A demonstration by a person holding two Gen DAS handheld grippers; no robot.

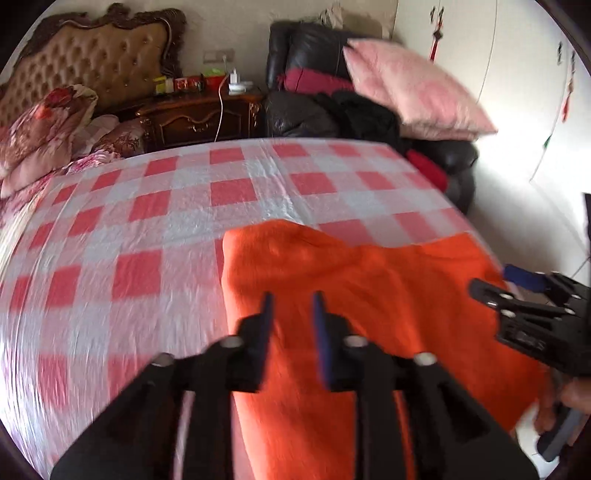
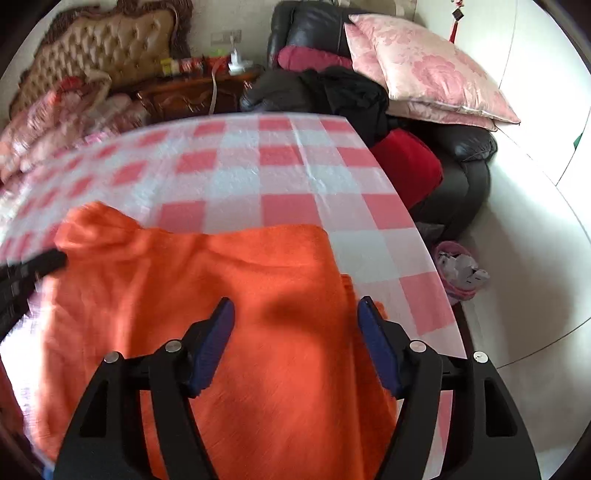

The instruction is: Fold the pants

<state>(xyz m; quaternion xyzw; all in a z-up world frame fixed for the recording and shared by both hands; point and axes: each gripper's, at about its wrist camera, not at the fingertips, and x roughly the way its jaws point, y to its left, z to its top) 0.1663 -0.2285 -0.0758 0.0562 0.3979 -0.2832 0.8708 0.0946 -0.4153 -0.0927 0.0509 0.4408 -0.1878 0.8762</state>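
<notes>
Both the left gripper (image 1: 291, 306) and right gripper (image 2: 295, 314) hung apart, empty, above the orange pants (image 2: 229, 295); the next fold probably called for pinching an edge.

Both cameras look down close over the bed (image 1: 147, 206) toward the headboard (image 1: 92, 55). They share the orange pants (image 2: 221, 314) and the sofa (image 2: 314, 33).

Left black plastic two-finger gripper (image 1: 291, 299), right twin (image 2: 295, 306): blue pads, silver round pivot screws, triangular frame cutouts.

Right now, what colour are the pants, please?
Bright orange pants, clearest in the right wrist view.
</notes>
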